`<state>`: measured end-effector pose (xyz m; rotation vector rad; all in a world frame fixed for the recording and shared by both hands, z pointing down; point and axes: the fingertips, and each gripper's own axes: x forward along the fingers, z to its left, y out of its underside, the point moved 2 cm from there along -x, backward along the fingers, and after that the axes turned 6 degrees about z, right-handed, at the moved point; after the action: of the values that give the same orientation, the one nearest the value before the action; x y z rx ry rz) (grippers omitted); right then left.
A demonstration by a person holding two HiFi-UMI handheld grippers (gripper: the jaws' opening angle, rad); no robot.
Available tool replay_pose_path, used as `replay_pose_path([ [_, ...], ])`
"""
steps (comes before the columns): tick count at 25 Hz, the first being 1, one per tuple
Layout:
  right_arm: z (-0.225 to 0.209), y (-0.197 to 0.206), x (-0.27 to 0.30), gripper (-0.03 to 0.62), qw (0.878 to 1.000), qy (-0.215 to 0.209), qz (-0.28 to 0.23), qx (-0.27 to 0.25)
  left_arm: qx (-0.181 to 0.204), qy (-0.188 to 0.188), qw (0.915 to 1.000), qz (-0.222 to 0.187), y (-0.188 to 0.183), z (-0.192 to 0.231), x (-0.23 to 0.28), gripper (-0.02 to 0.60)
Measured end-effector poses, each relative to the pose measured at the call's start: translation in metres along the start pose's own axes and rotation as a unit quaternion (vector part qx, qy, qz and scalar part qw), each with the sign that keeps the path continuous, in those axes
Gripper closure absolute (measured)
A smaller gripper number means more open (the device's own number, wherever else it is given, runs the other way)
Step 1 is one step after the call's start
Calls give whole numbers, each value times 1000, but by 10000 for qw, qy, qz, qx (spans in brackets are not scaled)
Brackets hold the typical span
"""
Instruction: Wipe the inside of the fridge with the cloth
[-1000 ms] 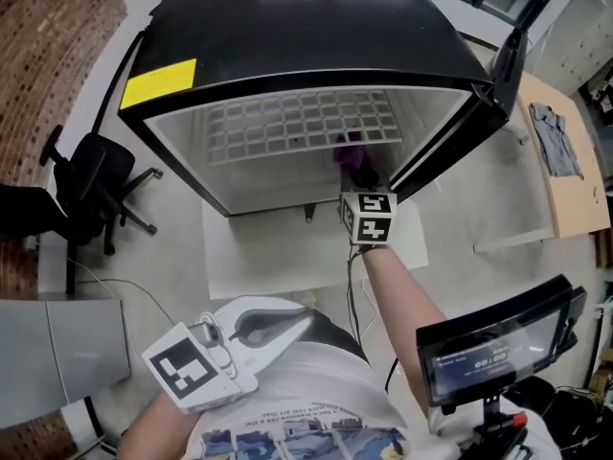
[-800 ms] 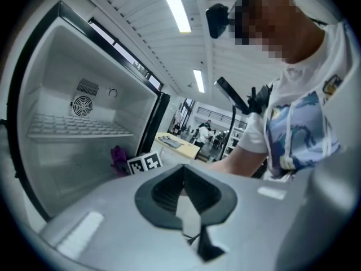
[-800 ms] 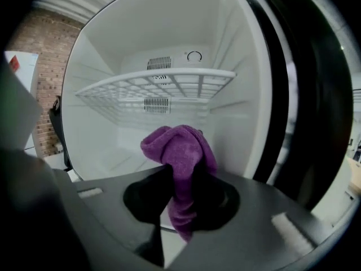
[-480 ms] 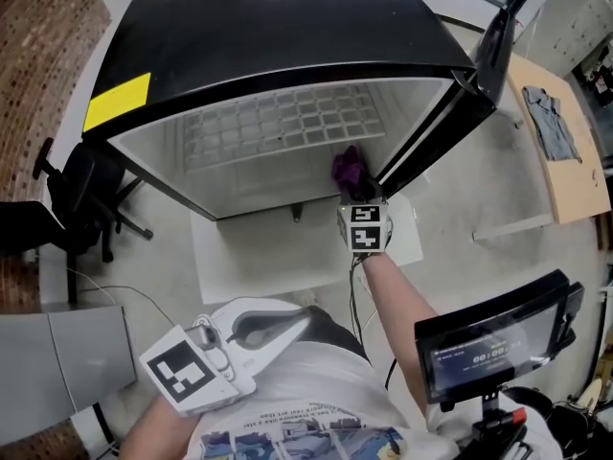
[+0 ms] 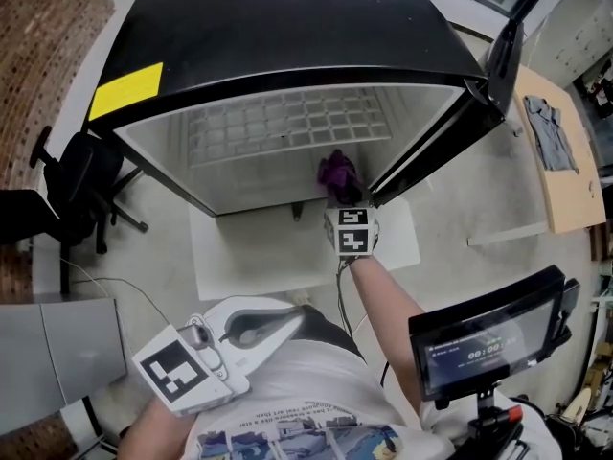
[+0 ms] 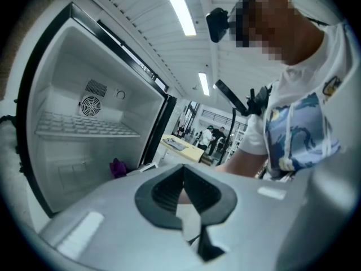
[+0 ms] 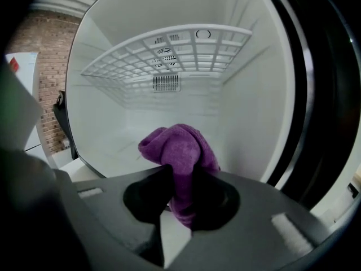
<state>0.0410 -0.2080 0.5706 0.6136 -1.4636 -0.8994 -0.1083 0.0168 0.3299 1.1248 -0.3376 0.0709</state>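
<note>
Two grippers, only one busy: my right gripper [image 7: 181, 195] is pinching the purple cloth [image 7: 177, 148] at the fridge's [image 5: 287, 36] open mouth, low right, below the wire shelf [image 7: 169, 52]; the cloth's tail is buried between the jaws; can't tell if it touches the wall; left gripper [image 6: 182, 189] is pressed together, empty, down by the shirt [image 5: 287, 439].

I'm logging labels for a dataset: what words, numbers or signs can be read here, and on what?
Nothing reads clearly.
Screen: pale digits, too blurred to read.
Shirt: a line of print, too small to read.
Yellow label on the fridge: no text visible.
</note>
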Motion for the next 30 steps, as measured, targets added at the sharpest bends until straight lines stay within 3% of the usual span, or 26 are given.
replay_pose_path([
  [30,144,-22,17,514,9945,-968,42,-385,-292,-771,9954,-494,15,12,-71,577],
])
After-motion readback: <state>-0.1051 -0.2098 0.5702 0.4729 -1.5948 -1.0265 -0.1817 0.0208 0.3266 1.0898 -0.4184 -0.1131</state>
